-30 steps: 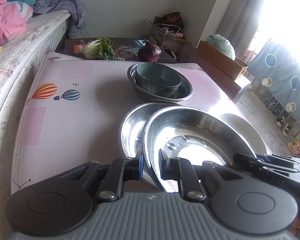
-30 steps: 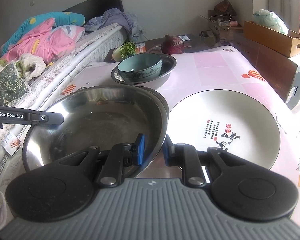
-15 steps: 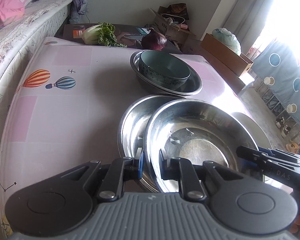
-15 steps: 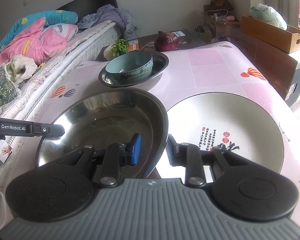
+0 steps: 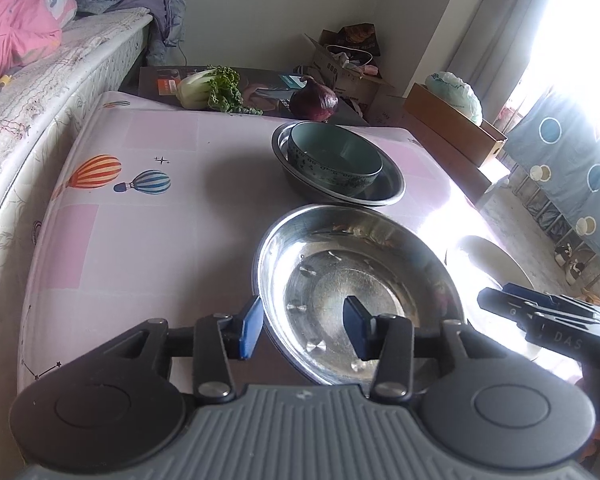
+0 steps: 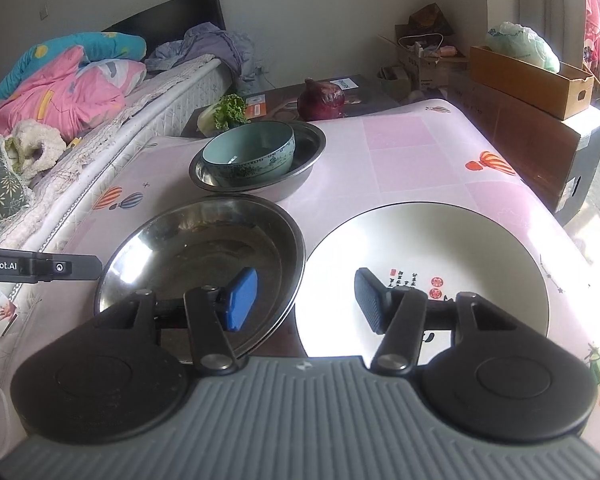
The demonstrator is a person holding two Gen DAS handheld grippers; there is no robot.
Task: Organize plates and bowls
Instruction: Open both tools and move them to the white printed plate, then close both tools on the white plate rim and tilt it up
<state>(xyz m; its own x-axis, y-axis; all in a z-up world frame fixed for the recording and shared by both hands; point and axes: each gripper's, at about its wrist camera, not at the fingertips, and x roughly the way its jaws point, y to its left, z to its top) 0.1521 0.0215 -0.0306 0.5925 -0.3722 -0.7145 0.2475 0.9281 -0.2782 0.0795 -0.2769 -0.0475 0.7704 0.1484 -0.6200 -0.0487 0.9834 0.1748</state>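
Table (image 5: 148, 240): we see pink cloth beside a bed.
Steel bowl (image 5: 356, 284): near us, left of white plate (image 6: 440, 248).
Left gripper (image 5: 304, 326): just opened, straddles its rim, holds nothing.
Right gripper (image 6: 304, 300): just opened, same rim, holds nothing.

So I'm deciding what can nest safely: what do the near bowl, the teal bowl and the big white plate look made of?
Near bowl: probably stainless steel, polished; it mirrors the room and shows bright glare.
Teal bowl: looks like glazed ceramic; thick wall, glossy teal inside, printed pattern band outside.
White plate: likely glazed ceramic or porcelain; smooth white sheen with printed red and black characters. Melamine can't be ruled out.
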